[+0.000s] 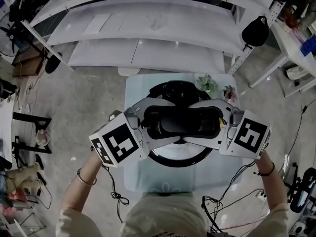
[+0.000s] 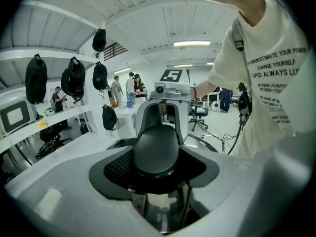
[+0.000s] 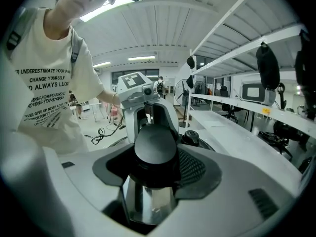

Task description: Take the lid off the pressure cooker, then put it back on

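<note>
Pressure cooker (image 1: 177, 155) is at the middle of the small table (image 1: 148, 177), right in front of you. I can't tell whether its base touches the table top. Lid knob (image 1: 180, 90) shows at the far side of the top, so the lid is on.

Your left hand-held gripper (image 1: 165, 121) comes in from the left, jaws wide and clamped on the black left side handle (image 2: 157, 149). The meshed pad sits against the handle's side. Steel pot wall (image 2: 159, 207) shows just below it.

Your right hand-held gripper (image 1: 198, 121) comes in from the right, jaws likewise clamped on the black right side handle (image 3: 155, 146), shiny steel under it.

Both grippers face each other across the cooker, each tilted a bit downward, with tips near each other over the lid.

Two small potted plants (image 1: 208, 83) stand at the table's far right corner, apart from the cooker. White shelving (image 1: 148, 31) stands beyond the table.
</note>
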{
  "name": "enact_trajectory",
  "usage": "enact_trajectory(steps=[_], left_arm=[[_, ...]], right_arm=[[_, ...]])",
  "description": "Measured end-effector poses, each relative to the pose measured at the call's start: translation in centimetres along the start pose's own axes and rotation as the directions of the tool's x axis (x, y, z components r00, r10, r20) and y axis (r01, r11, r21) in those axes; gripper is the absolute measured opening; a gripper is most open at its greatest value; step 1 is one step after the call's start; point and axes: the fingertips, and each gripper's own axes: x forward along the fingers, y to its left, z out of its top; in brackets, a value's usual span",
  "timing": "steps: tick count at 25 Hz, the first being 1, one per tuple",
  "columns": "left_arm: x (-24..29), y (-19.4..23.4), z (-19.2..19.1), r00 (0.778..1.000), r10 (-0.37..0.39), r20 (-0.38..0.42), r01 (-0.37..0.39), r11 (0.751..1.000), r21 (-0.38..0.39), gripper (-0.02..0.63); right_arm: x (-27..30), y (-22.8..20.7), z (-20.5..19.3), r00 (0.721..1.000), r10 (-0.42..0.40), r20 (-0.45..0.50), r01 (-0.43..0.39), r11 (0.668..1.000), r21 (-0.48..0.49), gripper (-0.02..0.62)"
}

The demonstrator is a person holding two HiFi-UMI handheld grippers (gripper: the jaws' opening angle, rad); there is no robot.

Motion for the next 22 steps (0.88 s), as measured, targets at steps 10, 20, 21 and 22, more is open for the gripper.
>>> enact_trajectory(steps=[10, 20, 21, 22], left_arm=[[0.0, -3.2, 1.1, 0.999, -0.044, 0.008, 0.044, 0.999, 0.008, 0.29], [0.3, -6.2, 2.1, 0.995, -0.099, 0.018, 0.098, 0.994, 0.039, 0.29], [0.3, -6.3, 2.1, 0.994, -0.105, 0.017, 0.104, 0.994, 0.046, 0.29], [0.4, -6.5, 2.2, 0.994, -0.11, 0.016, 0.109, 0.993, 0.051, 0.29]], right_arm=[[-1.3, 3.1, 0.0, 0.999, -0.048, -0.014, 0.049, 0.999, 0.02, 0.268], [-2.6, 5.9, -0.1, 0.993, -0.115, 0.004, 0.115, 0.993, 0.04, 0.267], [-2.7, 6.0, -0.2, 0.992, -0.125, 0.003, 0.125, 0.991, 0.044, 0.267], [-2.9, 6.2, -0.2, 0.991, -0.134, 0.004, 0.134, 0.99, 0.048, 0.267]])
